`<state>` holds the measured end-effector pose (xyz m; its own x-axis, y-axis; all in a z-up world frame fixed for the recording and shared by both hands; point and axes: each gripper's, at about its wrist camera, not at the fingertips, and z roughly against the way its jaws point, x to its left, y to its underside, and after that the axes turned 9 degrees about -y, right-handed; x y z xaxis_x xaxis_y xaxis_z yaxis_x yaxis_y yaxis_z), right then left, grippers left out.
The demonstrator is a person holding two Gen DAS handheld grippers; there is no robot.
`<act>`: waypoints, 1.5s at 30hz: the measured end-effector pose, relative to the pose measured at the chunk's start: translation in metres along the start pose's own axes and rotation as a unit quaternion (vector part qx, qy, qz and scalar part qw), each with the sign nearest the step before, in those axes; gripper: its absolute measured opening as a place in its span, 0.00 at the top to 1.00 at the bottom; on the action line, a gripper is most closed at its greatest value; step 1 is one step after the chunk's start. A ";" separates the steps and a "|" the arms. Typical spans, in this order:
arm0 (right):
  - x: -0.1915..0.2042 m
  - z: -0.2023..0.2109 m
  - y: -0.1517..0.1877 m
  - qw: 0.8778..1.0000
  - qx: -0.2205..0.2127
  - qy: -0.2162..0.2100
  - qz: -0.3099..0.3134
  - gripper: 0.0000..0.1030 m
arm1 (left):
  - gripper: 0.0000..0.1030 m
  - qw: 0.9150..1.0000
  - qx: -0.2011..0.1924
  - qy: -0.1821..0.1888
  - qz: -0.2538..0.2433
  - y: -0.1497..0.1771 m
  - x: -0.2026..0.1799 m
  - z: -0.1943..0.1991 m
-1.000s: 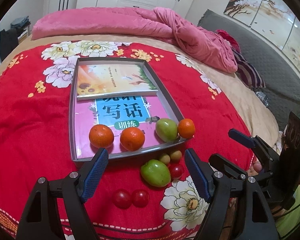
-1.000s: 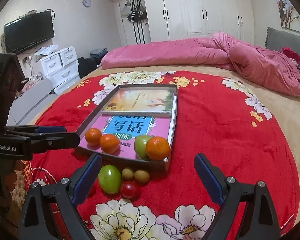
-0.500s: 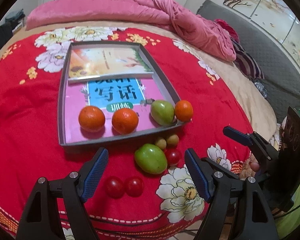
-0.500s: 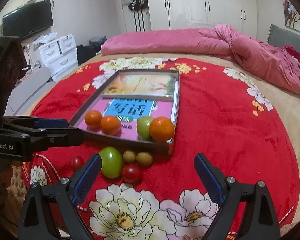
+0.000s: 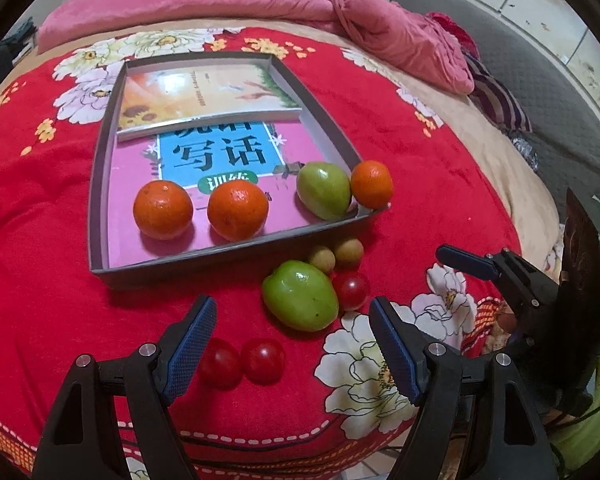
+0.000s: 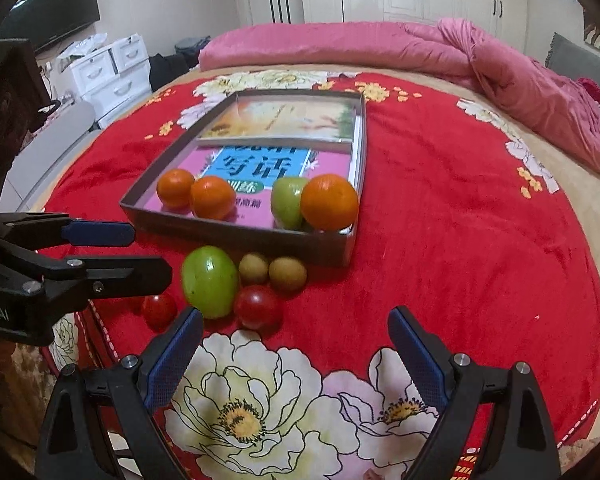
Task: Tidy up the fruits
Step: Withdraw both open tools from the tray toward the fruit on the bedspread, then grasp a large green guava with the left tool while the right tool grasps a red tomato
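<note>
grey tray sits on red floral blanket over the bed, w/ two books lying flat inside: sunflower-cover book at far end, pink/blue book under it toward near end. in tray, along near edge: three oranges & one green fruit; the rightmost orange touches the green one at the tray's right corner. outside tray, just in front of its near wall: bigger green fruit, two small tan-yellow fruits side by side, one cherry tomato touching the green fruit's right side. two more cherry tomatoes lie together closer to the camera, apart from that cluster. left gripper hovers above blanket, fingers spread wide, nothing between pads; the tomato pair sits just beside its left blue pad. right gripper also spread wide & empty, over the white flower print, cluster just beyond its tips. pink duvet bunched at far side of bed.
</note>
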<state>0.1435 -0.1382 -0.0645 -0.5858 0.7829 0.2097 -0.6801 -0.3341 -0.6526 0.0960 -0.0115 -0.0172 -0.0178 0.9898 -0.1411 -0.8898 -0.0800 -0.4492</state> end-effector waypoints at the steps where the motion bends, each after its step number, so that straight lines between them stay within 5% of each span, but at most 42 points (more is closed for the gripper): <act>1: 0.000 -0.002 0.001 1.000 0.004 0.000 0.001 0.09 | 0.23 1.000 0.001 -0.001 -0.002 0.000 0.000 -0.002; 9: -0.005 -0.020 0.004 1.000 0.029 0.001 -0.003 0.15 | 0.23 0.999 0.016 -0.011 -0.027 -0.004 -0.004 -0.015; 24: -0.003 -0.038 0.002 0.998 0.046 -0.045 0.009 0.45 | 0.23 0.997 0.051 -0.013 -0.048 -0.013 -0.009 -0.046; 41: 0.004 -0.050 -0.002 0.996 0.049 -0.071 0.036 0.55 | 0.31 0.997 0.069 0.001 -0.045 -0.017 0.000 -0.054; 45: 0.009 -0.052 -0.002 0.994 0.051 -0.077 0.051 0.68 | 0.31 0.997 0.069 0.001 -0.041 -0.015 0.001 -0.053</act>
<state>0.1626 -0.1033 -0.0990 -0.7091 0.6552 0.2604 -0.6504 -0.4653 -0.6004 0.1332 -0.0159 -0.0577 0.0575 0.9921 -0.1111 -0.9422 0.0172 -0.3345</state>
